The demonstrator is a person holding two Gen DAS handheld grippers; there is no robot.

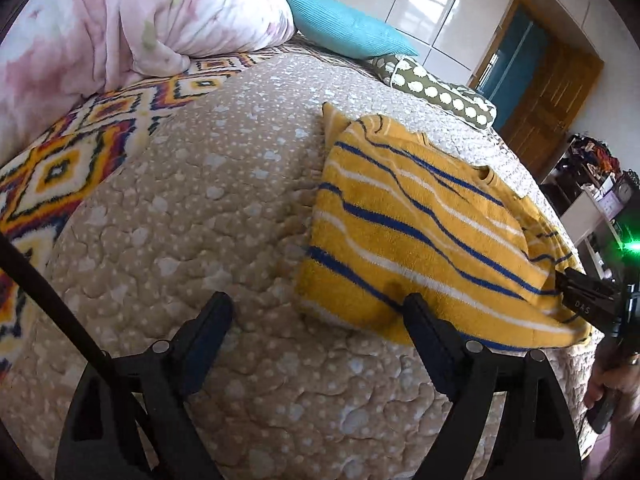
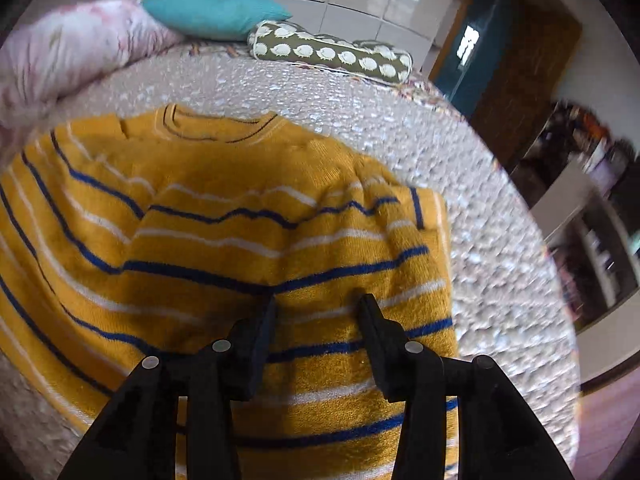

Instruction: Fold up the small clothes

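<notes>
Beige quilted bedspread [image 1: 208, 200] covers bed; pillows at far edge. Yellow sweater [image 2: 248, 240] with blue and white stripes lies flat on it, fuzzy knit, collar away, one side folded over. Left gripper [image 1: 316, 312] spread wide at sweater's near edge. Right gripper [image 2: 318, 306] spread above striped body, nothing pinched.

Left gripper [image 1: 316, 312]: matte black plastic, two tapered fingers [image 1: 420, 320], round silver pins at the linkage joints. Right gripper [image 2: 318, 306]: same black build, same silver pins; white lettering "DAS" on its side. Bare skin on the right hand [image 1: 612, 384].
</notes>
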